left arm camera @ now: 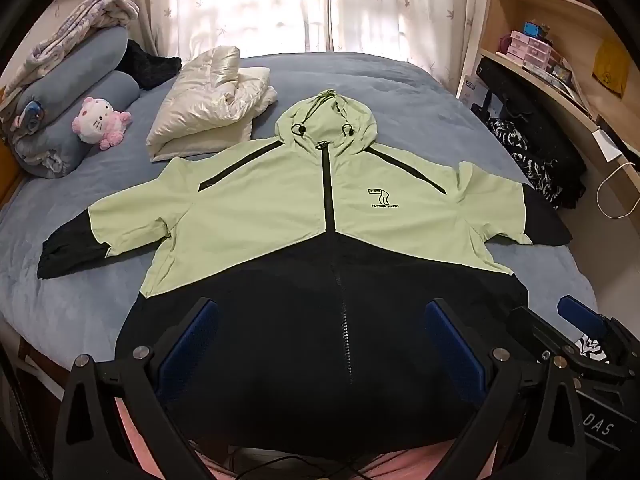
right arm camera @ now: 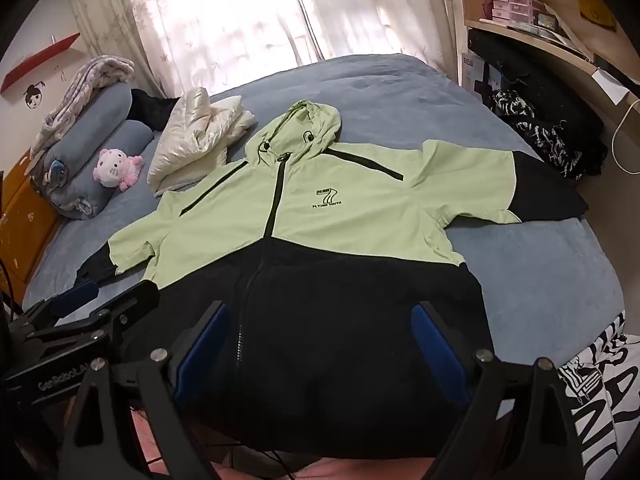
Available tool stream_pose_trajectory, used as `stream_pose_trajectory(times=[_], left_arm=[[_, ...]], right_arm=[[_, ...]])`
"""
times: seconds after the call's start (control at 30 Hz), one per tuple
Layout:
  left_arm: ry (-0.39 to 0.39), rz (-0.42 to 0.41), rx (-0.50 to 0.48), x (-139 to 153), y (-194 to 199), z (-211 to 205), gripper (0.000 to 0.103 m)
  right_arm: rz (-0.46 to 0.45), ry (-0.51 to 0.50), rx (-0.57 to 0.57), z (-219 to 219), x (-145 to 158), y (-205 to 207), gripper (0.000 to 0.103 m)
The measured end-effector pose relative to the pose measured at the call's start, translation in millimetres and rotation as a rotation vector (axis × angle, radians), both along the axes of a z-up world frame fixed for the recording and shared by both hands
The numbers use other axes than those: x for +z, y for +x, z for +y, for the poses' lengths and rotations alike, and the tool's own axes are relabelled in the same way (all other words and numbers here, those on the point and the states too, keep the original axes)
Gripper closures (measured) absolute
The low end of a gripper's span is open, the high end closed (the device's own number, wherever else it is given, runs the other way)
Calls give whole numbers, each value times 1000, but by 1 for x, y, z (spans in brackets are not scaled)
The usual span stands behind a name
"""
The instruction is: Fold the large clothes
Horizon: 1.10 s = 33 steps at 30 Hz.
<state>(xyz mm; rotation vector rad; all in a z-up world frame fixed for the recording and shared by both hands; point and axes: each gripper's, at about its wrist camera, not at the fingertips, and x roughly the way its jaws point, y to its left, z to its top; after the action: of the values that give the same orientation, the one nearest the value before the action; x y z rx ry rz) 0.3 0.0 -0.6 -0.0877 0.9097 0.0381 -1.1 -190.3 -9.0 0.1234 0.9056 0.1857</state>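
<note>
Both sets of jaws stand wide open with nothing between them: the left gripper (left arm camera: pixel 322 332) and the right gripper (right arm camera: pixel 318 332) hang side by side above the black lower half of the jacket (left arm camera: pixel 280 208), pointing steeply down, pads clear of the cloth as far as I can tell.

The jacket lies face up on the bed (left arm camera: pixel 420 92), zipped, hood (left arm camera: pixel 326 120) toward the curtains, hem at the near edge and seemingly draping a little over it. The left sleeve (left arm camera: pixel 80 240) is spread flat on the bed; the right sleeve (right arm camera: pixel 532 196) reaches to the bed's right edge, its black cuff at or just over it.

I judge folding has not begun: the garment is spread out and no part is turned over. The first move likely calls for each gripper to go outward to a sleeve or side seam, pinch a single edge, and carry it in toward the zip.

Room is uneven. A cream puffy bundle (left arm camera: pixel 208 108) sits just beside the left shoulder, near enough to catch a swinging sleeve. A pink toy (left arm camera: pixel 100 122) and rolled bedding (left arm camera: pixel 68 120) lie farther left, well apart. Bare bed is open beyond the hood and at the near right, so folding inward looks unobstructed.
</note>
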Motion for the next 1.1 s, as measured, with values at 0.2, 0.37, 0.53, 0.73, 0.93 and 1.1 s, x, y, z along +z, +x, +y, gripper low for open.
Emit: stream_pose_trajectory(times=[0.2,0.37,0.53,0.73,0.93,1.1], left_arm=[[-7,18,-6,-5,2,-3,6],[-32,36,-9,-11,15,-6,7],[2,3,-13,-8,15,-11,9],[-8,2,-11,-7,21,-15,9],[1,-5,-1,-7,20,-18,9],[10,-17,14,-7,18,-18,9]], right_arm=[[-3,17,-5,-5,0,5,11],[-21,10,-20,-5,1,11,11],[-31,16,-27,-8,2,13,11],[-40,35,-41,-14,3,14,11],[-37,42,-41,-16,3,15,11],[-34,50,-35,-18,0,16,11]])
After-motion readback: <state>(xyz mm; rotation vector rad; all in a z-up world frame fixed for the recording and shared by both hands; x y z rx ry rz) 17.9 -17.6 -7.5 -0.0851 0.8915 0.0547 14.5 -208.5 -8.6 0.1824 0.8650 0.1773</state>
